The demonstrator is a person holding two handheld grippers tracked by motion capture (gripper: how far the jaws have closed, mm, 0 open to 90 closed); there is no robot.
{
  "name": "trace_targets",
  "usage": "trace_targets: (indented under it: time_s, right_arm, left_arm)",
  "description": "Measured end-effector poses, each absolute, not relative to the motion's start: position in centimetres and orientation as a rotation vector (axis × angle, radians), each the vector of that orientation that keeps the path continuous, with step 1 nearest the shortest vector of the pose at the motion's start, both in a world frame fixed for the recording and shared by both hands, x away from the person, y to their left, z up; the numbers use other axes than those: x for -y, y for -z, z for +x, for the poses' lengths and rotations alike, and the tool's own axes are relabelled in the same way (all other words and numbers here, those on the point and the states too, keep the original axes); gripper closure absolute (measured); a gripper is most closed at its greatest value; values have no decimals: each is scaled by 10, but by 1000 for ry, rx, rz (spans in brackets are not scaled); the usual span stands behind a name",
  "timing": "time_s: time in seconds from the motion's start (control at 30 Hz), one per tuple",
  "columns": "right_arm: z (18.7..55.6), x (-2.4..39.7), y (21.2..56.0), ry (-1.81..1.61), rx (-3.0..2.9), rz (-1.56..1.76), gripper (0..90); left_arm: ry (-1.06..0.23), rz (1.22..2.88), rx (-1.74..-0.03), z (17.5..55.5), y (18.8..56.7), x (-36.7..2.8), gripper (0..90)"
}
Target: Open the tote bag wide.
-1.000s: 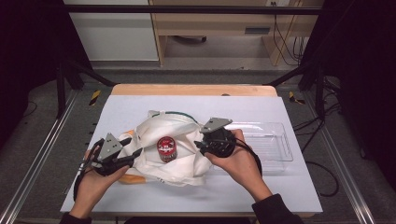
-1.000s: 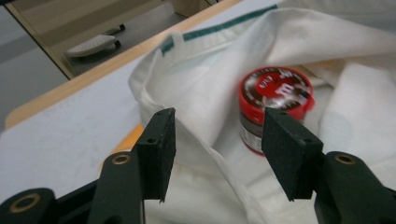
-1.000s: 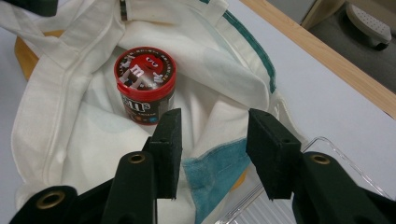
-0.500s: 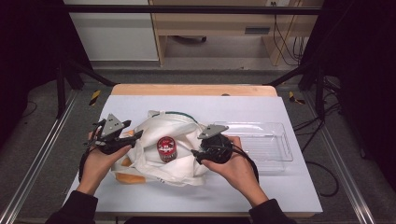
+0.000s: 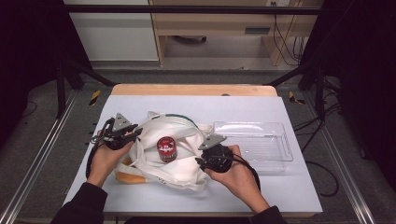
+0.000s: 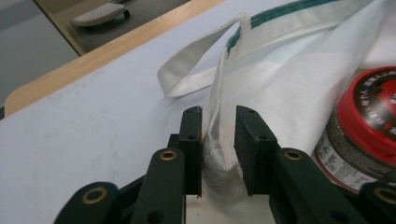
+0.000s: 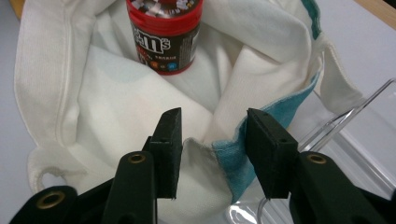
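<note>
A white cloth bag (image 5: 182, 172) with teal trim lies open on the table, and a red-lidded candy jar (image 5: 166, 148) stands inside it. My left gripper (image 5: 135, 134) is at the bag's left rim. In the left gripper view its jaws (image 6: 218, 126) have just been closing and now pinch a bunched edge of the bag (image 6: 280, 70) next to the jar (image 6: 364, 121). My right gripper (image 5: 200, 161) is at the right rim. Its jaws (image 7: 214, 130) have just been closing too. They stand apart with a fold of the bag (image 7: 116, 93) loose between them, and the jar (image 7: 166, 32) is beyond.
A clear plastic tray (image 5: 254, 140) sits right of the bag, its corner (image 7: 355, 140) close to my right jaws. A tan object (image 5: 126, 177) pokes out under the bag's near left. A loose strap (image 6: 196, 56) loops onto the white tabletop (image 5: 187, 105).
My left gripper moved away from the person along the bag's left rim and closed on the cloth. My right gripper sank lower onto the bag's right rim.
</note>
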State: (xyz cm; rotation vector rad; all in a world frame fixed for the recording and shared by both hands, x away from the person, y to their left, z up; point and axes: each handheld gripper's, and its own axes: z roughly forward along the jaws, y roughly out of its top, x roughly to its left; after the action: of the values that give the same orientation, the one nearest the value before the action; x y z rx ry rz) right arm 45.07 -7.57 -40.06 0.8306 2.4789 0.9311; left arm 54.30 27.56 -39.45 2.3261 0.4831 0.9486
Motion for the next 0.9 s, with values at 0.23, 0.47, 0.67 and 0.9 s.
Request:
trace_targets:
  time_s: [0.23,0.47,0.67,0.9]
  right_arm:
    - [444,78,408,-916,-2463,830,644]
    - [441,80,413,-889,-2469,818,730]
    - [436,83,414,-866,-2466,806,757]
    - [433,89,422,-890,-2469,803,764]
  left_arm:
    - [-925,2368,-462,549,406,-287,789]
    - [-930,2340,-497,545,408,-293,795]
    - [-947,2319,-516,542,407,-295,794]
    - [-926,2341,-500,545,412,-297,795]
